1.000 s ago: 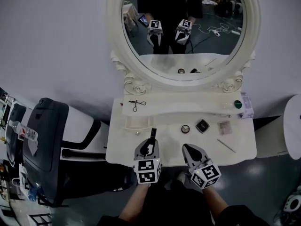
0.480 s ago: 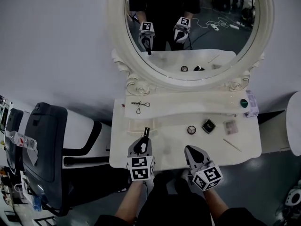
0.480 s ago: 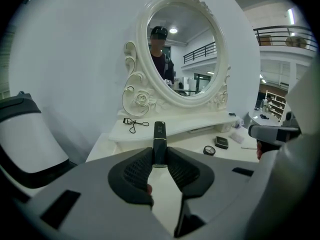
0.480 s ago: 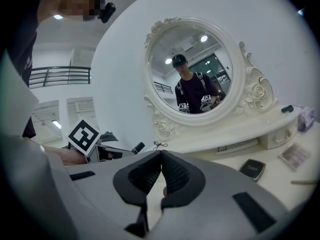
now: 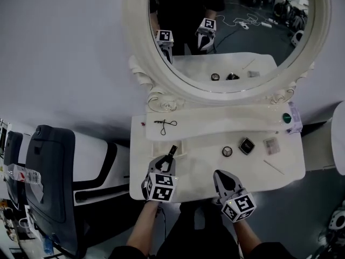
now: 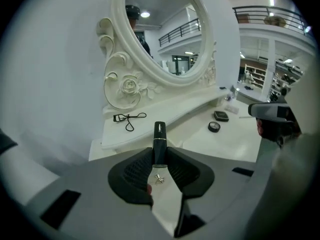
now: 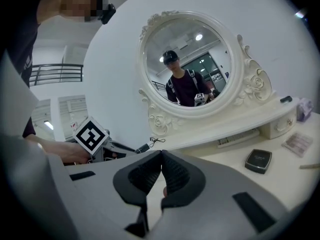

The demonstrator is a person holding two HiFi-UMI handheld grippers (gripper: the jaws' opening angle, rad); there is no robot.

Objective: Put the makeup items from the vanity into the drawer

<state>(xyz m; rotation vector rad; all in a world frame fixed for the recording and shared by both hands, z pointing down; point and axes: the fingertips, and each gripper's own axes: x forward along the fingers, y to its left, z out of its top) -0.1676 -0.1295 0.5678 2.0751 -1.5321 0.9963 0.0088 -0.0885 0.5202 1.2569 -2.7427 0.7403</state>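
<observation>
My left gripper point(image 5: 166, 165) hovers at the vanity's point(image 5: 205, 174) front left, shut on a black tube with a gold band point(image 5: 172, 150) that sticks out forward between the pads point(image 6: 159, 143). The tube points toward a small open drawer point(image 5: 161, 145) under the raised shelf. My right gripper point(image 5: 220, 176) is shut and empty over the front edge, jaws touching point(image 7: 161, 154). On the top lie a round compact point(image 5: 227, 151), a square black compact point(image 5: 247, 145), a palette point(image 5: 271, 143) and a thin stick point(image 5: 274, 167). An eyelash curler point(image 5: 166, 124) rests on the shelf.
An oval mirror point(image 5: 232, 31) stands behind the shelf. A green-lidded jar point(image 5: 287, 117) sits at the shelf's right end. A black chair point(image 5: 51, 182) stands to the left of the vanity. The person's legs are below the front edge.
The head view has shifted. My left gripper with the tube has drifted slightly left along the front edge, and the tube now leans right. The right gripper stays shut in place.
</observation>
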